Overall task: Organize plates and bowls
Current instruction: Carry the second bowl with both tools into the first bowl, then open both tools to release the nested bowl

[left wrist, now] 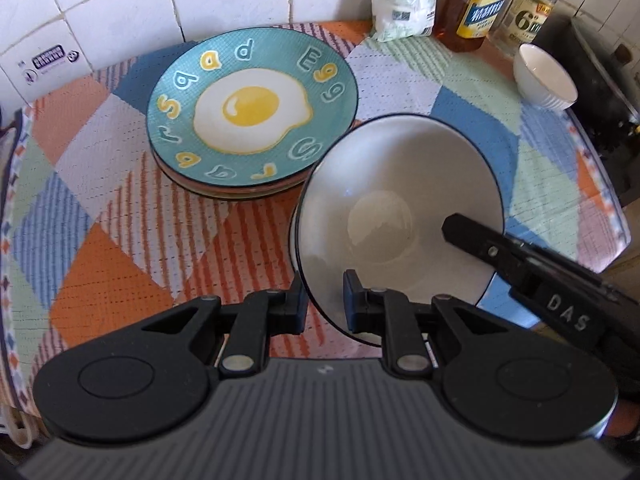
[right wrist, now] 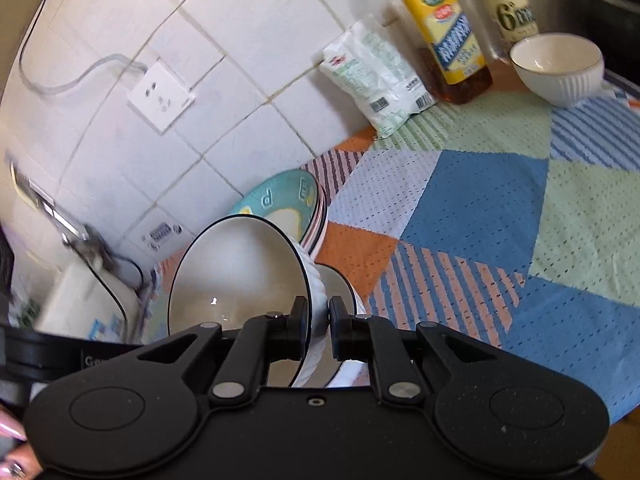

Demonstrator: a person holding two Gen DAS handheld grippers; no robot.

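A white bowl with a dark rim [left wrist: 396,208] hangs tilted over the patchwork mat, just right of a stack of plates topped by a teal fried-egg plate [left wrist: 252,108]. My left gripper [left wrist: 325,294] is shut on the bowl's near rim, one finger inside and one outside. My right gripper [left wrist: 474,242] reaches in from the right and is shut on the same bowl's ribbed wall [right wrist: 240,272], as the right wrist view shows [right wrist: 318,312]. A second white bowl [right wrist: 342,284] sits close under and behind it, mostly hidden. A small white ribbed bowl [left wrist: 546,80] stands apart at the far right.
A white bag [left wrist: 402,0], a yellow-labelled oil bottle [left wrist: 482,4] and a clear bottle [left wrist: 532,12] line the tiled wall. A dark stove [left wrist: 600,92] borders the mat's right edge. A wall socket [right wrist: 160,96] and a white appliance [right wrist: 84,304] sit left. A hand [right wrist: 12,440] shows at bottom left.
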